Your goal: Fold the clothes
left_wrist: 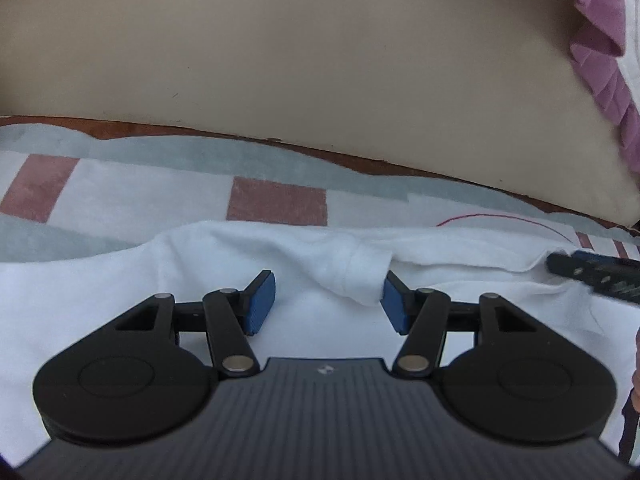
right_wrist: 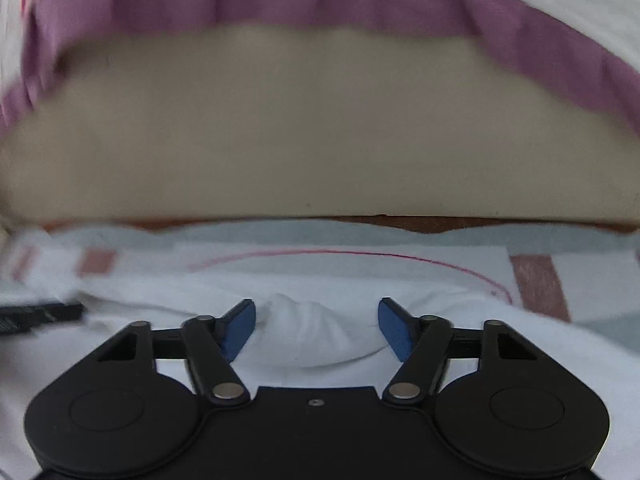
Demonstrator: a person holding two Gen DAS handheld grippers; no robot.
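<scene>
A white garment [left_wrist: 120,276] lies spread on a checked blanket [left_wrist: 160,184]. My left gripper [left_wrist: 328,300] hovers low over it, open, with a bunched fold [left_wrist: 352,276] of the white cloth lying between the blue pads, nearer the right pad [left_wrist: 394,304]. In the right wrist view my right gripper [right_wrist: 316,328] is also open, and a raised hump [right_wrist: 316,332] of the same white garment [right_wrist: 120,344] sits between its blue pads. The right gripper's fingers [left_wrist: 596,276] show at the right edge of the left wrist view. The left gripper's fingers [right_wrist: 36,316] show at the left edge of the right wrist view.
The blanket [right_wrist: 536,276] has grey, white and dull red squares. A thin red thread [right_wrist: 360,255] curves across the cloth. Behind stands a beige panel [left_wrist: 280,60] with a brown edge below it. A purple ruffled fabric [left_wrist: 600,40] hangs at the upper right and across the top [right_wrist: 280,4].
</scene>
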